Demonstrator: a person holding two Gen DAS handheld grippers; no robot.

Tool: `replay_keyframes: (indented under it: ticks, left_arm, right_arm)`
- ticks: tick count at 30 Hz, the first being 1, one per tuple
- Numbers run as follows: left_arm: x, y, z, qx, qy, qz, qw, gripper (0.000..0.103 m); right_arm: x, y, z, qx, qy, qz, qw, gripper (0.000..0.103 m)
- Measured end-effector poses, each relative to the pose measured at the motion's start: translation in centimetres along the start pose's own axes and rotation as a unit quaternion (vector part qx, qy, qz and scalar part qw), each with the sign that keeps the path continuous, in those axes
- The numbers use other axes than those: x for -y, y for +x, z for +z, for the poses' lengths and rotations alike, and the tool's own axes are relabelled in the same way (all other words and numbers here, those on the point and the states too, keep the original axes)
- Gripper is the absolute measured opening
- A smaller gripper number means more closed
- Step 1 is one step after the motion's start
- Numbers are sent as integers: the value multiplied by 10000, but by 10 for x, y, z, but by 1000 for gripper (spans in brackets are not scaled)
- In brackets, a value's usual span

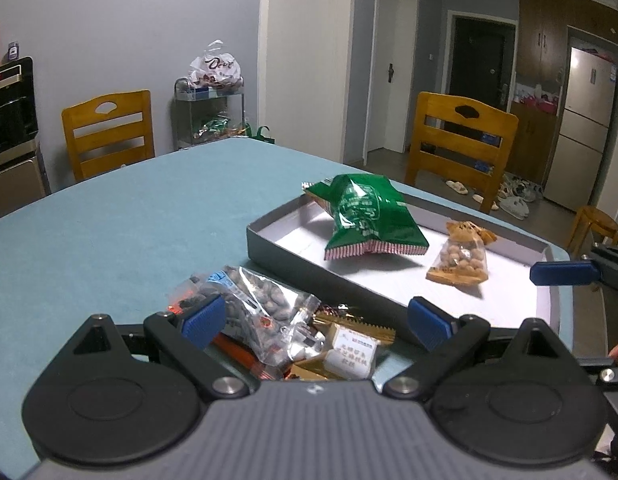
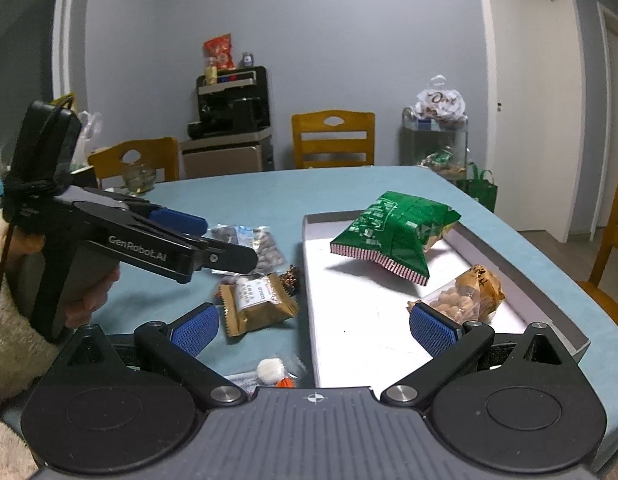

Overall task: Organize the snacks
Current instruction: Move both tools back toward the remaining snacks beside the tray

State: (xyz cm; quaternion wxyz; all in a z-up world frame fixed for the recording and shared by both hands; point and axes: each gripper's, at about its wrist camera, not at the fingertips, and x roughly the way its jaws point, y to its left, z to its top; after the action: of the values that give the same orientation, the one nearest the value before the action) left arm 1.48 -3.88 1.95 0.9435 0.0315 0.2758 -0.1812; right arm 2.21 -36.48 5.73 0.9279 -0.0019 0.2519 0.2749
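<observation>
Left wrist view: we are holding our left gripper, fingers spread and empty, over a clear nut packet lying on the tabletop. Our right gripper is hovering wide open too. Farther off, a green bag is sitting inside the tray.

Wooden chairs stand along the table's far edge, another at its right edge. A metal cart carries a white plastic bag. A fridge and slippers sit beyond
</observation>
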Motion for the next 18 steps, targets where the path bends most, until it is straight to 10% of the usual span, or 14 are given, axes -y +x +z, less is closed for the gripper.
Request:
replay_keyframes:
  ticks: [18]
  left_arm:
    - [-1, 10, -12, -360, 104, -73, 9993, 98]
  right_arm:
    - [-10, -22, -14, -101, -123, 947, 9954, 100]
